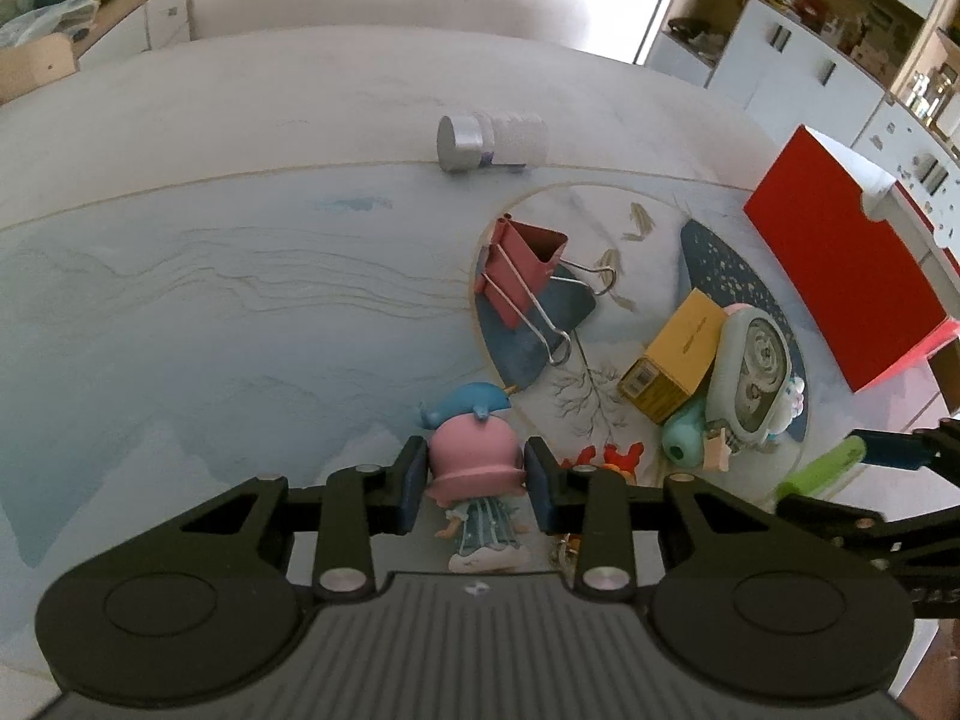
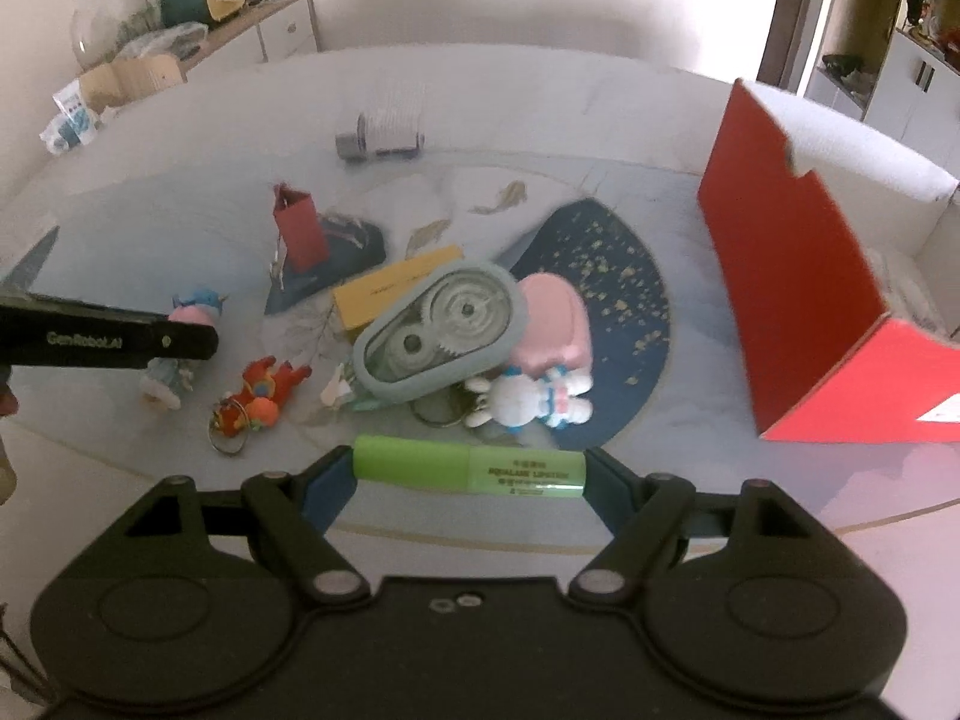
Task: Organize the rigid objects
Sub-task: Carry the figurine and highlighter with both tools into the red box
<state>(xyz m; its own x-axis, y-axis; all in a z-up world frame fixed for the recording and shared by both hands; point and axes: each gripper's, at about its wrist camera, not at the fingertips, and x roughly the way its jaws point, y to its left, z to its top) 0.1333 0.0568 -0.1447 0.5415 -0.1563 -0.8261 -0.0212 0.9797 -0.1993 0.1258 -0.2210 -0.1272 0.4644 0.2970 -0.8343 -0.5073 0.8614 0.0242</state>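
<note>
I have both grippers loaded at this moment. My left gripper (image 1: 475, 489) has its pads pressed on the two sides of the round pink head of the small figurine (image 1: 477, 468), so it is clenched on the doll, which stands near the front edge of the table mat (image 1: 180, 300). My right gripper (image 2: 469, 477) grasps the green lip balm tube (image 2: 468, 471) by its two ends, lengthwise between the pads, above the near edge of the table.

The first risk, I think, is the tube: it is held only at the ends, so a small tilt or a loosening of the squeeze can let it slip and roll off the table. The second risk is the figurine, because the head is smooth and curved and the body hangs below the pads; it may rotate or pop out when I lift.

The red box (image 2: 798, 276) stands well apart on the right, and I judge it is the goal. Between it and my grippers lies a crowded pile: the tape dispenser (image 2: 441, 330), the yellow box (image 2: 390, 294), the bunny keychain (image 2: 528, 399). A low path can knock them. The two grippers are also near each other and may collide.
</note>
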